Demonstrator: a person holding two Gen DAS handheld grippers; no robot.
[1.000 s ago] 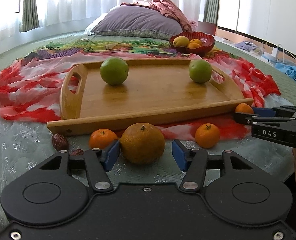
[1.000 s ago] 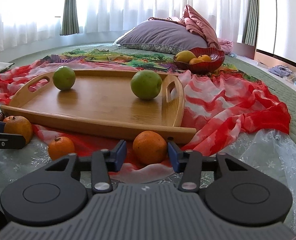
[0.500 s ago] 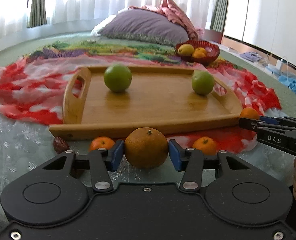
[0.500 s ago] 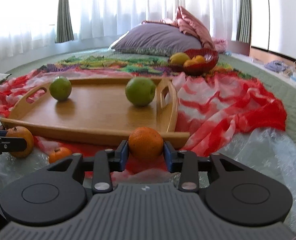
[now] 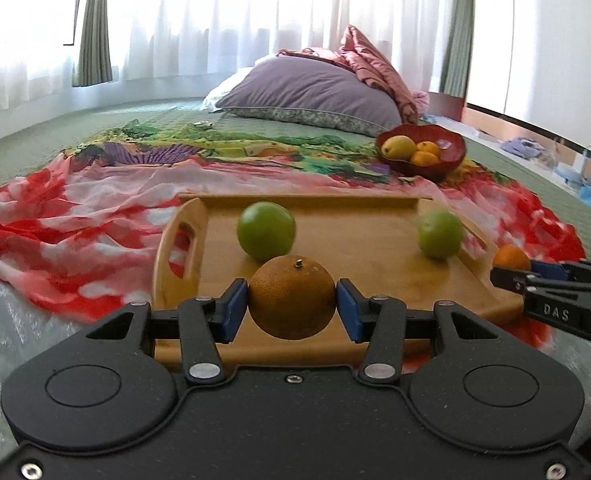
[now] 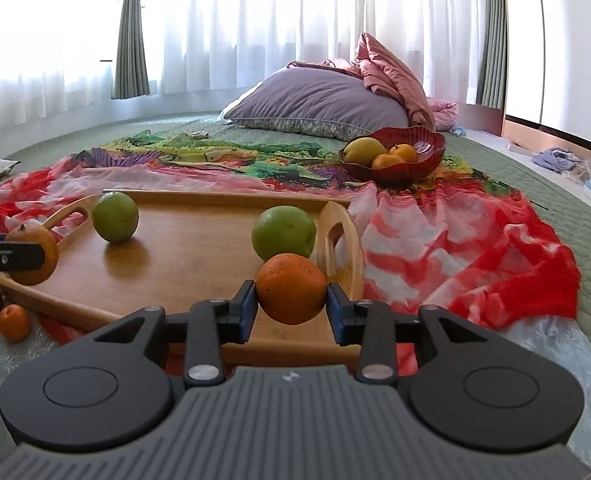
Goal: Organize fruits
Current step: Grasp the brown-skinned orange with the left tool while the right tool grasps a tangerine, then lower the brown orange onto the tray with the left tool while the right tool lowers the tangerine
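Left gripper (image 5: 292, 306) clamped on the brownish orange (image 5: 292, 298), right gripper (image 6: 291, 307) on the bright orange (image 6: 291, 288). Best lowered gently onto bare tray (image 6: 199, 256) at 12 o'clock, clear of the green fruits (image 6: 284, 233).

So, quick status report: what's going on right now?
Left gripper shut on big orange. Right gripper shut on small orange. Both raised over tray; two green fruits there.

Bright daylight entered through sheer white curtains (image 6: 295, 32) flanked by grey-green drapes (image 6: 129, 36) along the far wall. A green quilted bed (image 6: 555, 208) filled the room, with a purple pillow (image 6: 319, 104) and a crumpled pink blanket (image 6: 391, 72) at its far end. Pale cabinet doors (image 5: 555, 40) stood at right.
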